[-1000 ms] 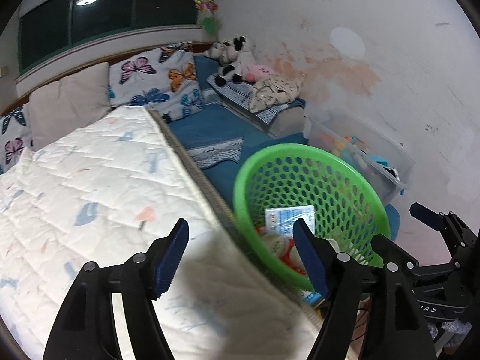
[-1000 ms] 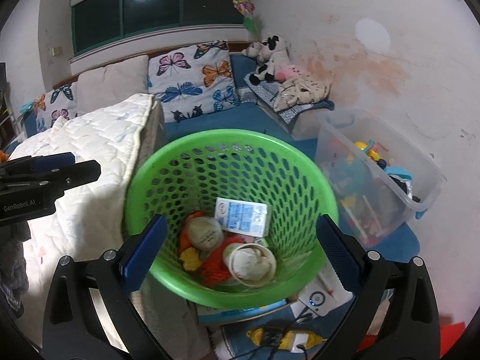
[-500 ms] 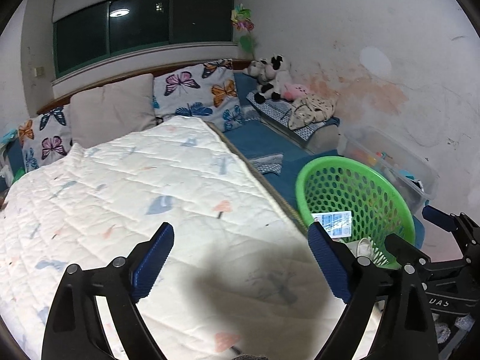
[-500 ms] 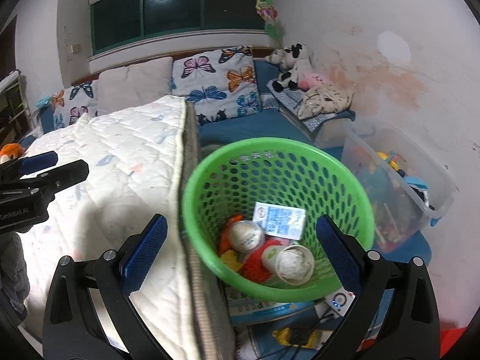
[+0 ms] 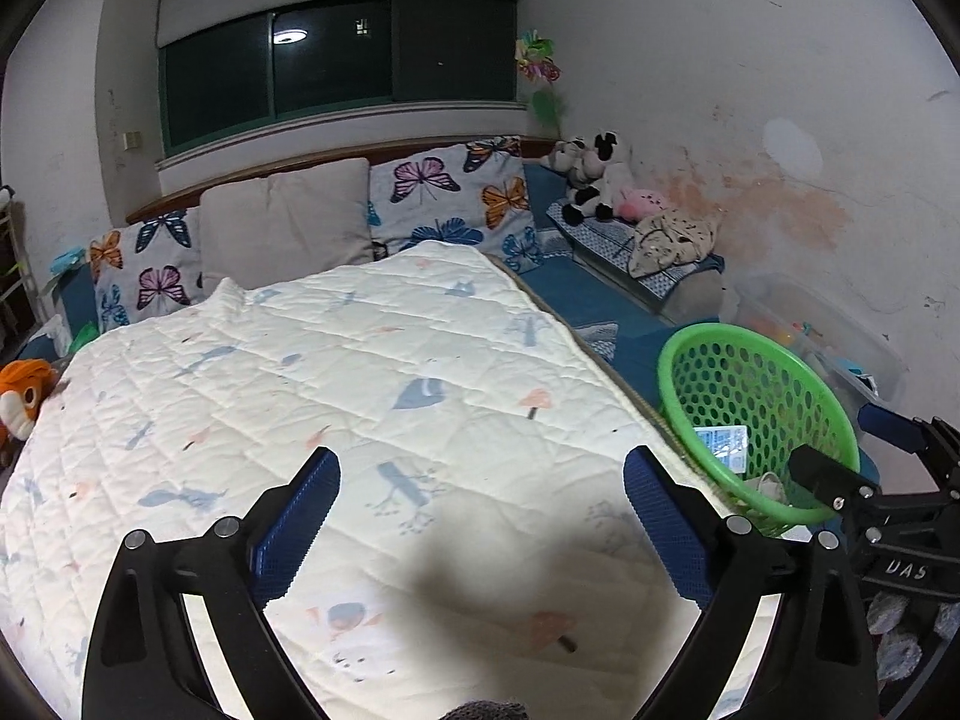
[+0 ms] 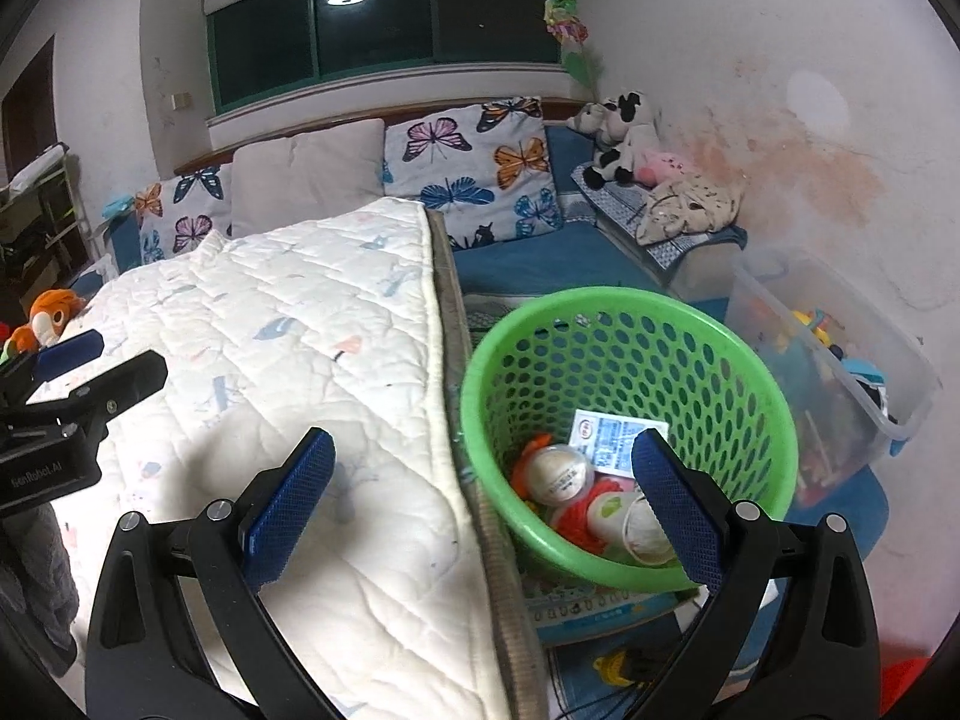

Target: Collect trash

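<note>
A green perforated basket (image 6: 708,342) stands on the floor beside the bed, also in the left wrist view (image 5: 708,354). It holds a blue-and-white packet (image 6: 612,429), round lidded cups (image 6: 561,471) and orange wrappers (image 6: 570,519). My left gripper (image 5: 480,516) is open and empty above the white quilt (image 5: 336,384). My right gripper (image 6: 480,504) is open and empty, over the quilt's edge and the basket's near rim. I see no loose trash on the quilt.
Butterfly pillows (image 5: 456,204) line the headboard. Plush toys (image 5: 591,174) sit at the far right corner. A clear bin of toys (image 6: 840,360) stands against the wall. An orange plush (image 5: 24,390) lies at the bed's left edge. A book (image 6: 588,606) lies under the basket.
Both grippers have drawn back and swung left, away from the basket. The quilt now fills most of the left view. Both stay open and empty.
</note>
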A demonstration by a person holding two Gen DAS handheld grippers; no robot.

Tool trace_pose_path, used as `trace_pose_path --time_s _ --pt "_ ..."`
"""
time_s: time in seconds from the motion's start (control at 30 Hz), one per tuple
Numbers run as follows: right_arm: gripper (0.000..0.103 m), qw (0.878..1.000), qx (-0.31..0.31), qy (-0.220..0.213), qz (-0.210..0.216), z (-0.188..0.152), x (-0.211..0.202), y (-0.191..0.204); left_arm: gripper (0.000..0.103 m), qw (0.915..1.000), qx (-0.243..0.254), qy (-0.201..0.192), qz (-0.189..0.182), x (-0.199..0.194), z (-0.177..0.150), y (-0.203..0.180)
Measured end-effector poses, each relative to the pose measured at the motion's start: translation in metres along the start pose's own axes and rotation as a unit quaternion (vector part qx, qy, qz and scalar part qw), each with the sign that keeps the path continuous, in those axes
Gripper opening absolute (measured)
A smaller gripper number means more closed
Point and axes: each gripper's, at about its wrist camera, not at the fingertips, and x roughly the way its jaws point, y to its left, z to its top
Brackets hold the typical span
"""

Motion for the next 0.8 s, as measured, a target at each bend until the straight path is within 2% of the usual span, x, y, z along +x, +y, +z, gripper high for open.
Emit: trace_pose_path --time_s 0.8 --pt "0.098 0.999 -0.026 -0.003 0.04 0.002 -0.009 0.041 0.093 0.9976 -0.044 -0.009 0.052 -0.037 -0.023 0.054"
